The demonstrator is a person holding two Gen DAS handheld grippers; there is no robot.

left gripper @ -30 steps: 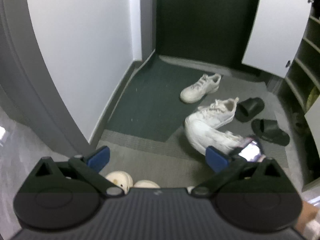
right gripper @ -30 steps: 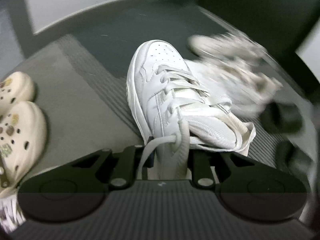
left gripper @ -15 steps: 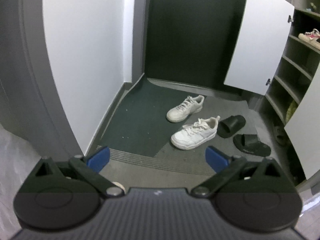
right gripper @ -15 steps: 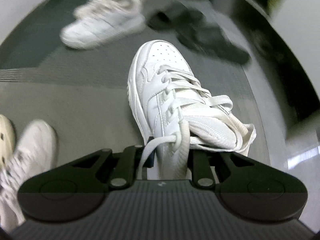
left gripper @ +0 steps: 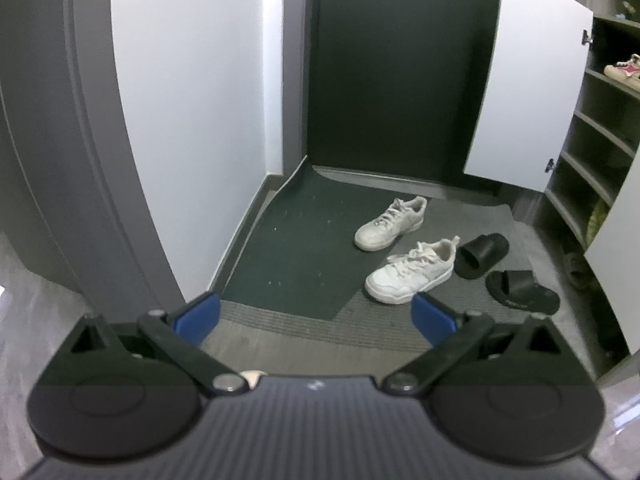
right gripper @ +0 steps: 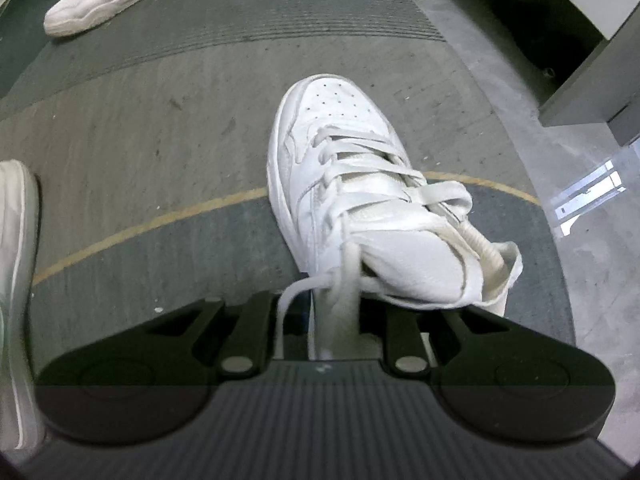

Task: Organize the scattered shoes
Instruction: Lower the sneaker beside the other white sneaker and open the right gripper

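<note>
Right wrist view showed the right gripper [right gripper: 334, 320] clamped on the white high-top sneaker [right gripper: 352, 192], toe pointing ahead of its fingers above the floor. Over on the left, the left gripper [left gripper: 316, 314] gaped wide, empty, two white sneakers [left gripper: 412, 272] beyond.

both wrist views share low sneaker [left gripper: 412, 270]

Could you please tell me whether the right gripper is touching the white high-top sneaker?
Touching: the right wrist view shows the right gripper shut on the heel collar of the white high-top sneaker, with no gap visible.
</note>
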